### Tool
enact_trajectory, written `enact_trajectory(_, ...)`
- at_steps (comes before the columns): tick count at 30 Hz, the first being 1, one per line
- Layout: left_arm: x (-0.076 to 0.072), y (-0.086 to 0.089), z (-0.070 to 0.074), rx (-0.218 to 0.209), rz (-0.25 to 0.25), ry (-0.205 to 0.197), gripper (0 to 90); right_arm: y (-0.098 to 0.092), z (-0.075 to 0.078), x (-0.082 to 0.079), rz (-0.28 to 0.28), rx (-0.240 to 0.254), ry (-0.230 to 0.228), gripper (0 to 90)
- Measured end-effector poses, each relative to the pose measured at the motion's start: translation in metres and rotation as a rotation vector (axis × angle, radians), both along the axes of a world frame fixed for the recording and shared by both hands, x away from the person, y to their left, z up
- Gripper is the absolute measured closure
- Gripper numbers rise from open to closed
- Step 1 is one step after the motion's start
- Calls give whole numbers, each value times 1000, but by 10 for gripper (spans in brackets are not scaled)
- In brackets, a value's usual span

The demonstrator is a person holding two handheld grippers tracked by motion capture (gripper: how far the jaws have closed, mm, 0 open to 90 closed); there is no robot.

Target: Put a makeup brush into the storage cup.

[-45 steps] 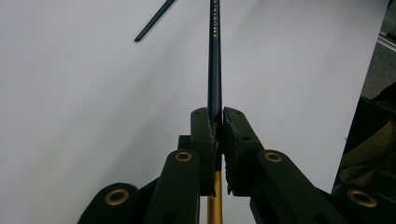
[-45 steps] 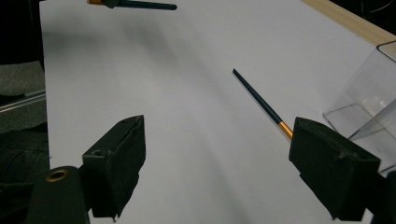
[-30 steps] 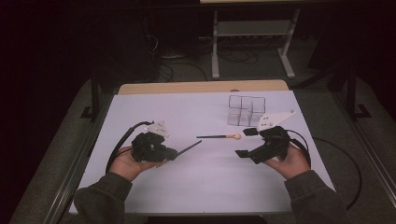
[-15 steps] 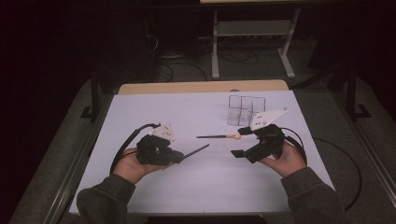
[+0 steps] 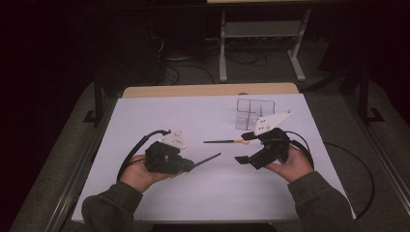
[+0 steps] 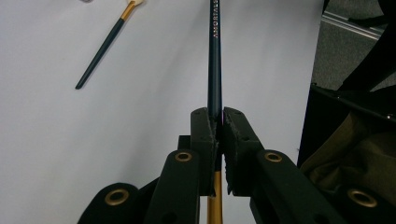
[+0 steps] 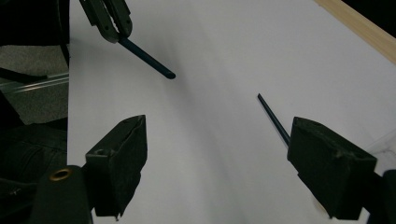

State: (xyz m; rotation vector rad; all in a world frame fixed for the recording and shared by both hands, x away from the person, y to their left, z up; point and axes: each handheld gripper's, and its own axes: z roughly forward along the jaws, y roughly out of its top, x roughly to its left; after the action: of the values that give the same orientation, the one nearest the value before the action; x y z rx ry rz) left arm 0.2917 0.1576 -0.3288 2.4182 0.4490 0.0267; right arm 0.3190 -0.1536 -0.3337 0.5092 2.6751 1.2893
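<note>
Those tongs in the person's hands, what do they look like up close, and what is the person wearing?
Both are black, angular tools. The left tongs and right tongs each carry a pale grey three-cornered plate on top and trail a black cable. Their jaws end in blocky black pads, with brass-coloured rivets at the joints. The person wears dark olive-green sleeves.

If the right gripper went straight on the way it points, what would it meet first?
Probably nothing close: the right gripper, jaws open, faces bare white sheet. The held brush and lying brush sit off to the sides, though depth is unclear.
</note>
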Motion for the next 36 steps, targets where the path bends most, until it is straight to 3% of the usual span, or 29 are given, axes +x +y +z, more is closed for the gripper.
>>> enact_trajectory(21,-3,-13,1,-4,-49,-11,834,22,7,0,96,-17,-10,217)
enact_trajectory(36,-6,-19,1,-4,-84,-26,834,39,7,-2,184,-31,24,257)
